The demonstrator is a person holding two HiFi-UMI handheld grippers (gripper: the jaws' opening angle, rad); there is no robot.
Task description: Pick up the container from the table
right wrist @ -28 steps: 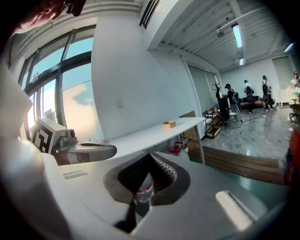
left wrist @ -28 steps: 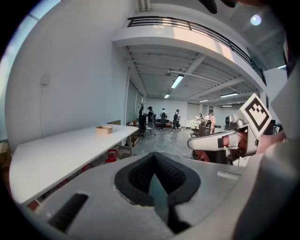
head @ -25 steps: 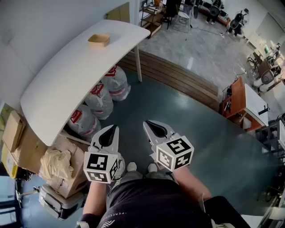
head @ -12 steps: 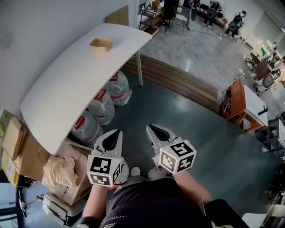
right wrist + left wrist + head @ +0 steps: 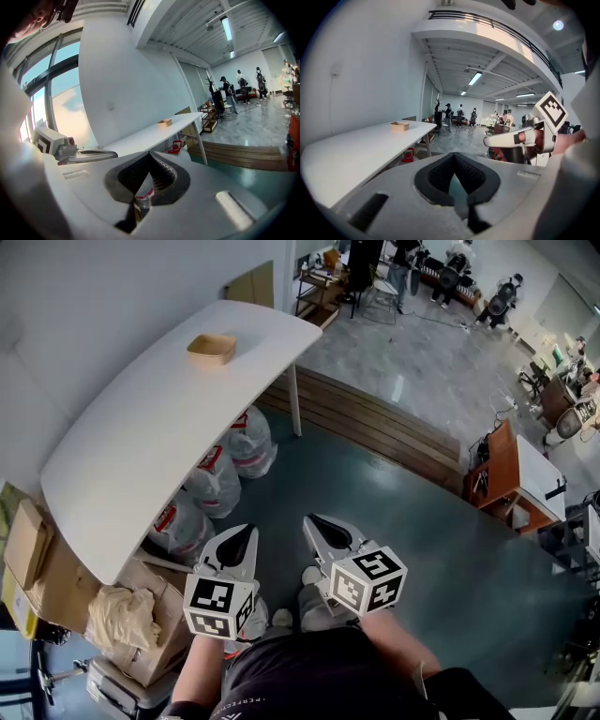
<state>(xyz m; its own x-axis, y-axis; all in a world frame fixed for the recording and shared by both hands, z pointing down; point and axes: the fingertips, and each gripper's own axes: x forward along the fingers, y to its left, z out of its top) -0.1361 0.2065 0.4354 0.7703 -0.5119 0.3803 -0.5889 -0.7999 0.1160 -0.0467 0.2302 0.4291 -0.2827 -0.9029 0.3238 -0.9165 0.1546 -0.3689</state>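
Bright, even light fills the hall, ceiling strip lights [image 5: 476, 78] glowing overhead and a tall window [image 5: 56, 89] washed pale at the left of the right gripper view. The white table [image 5: 141, 427] is close to overexposed, with soft shade under its near edge. The polished floor [image 5: 398, 390] carries a pale streak of glare. Straight lines bow towards every edge, and both gripper views fade to black corners.

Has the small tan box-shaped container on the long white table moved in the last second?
No. The small tan container keeps its spot near the far end of the long white table; only the camera's view shifted.
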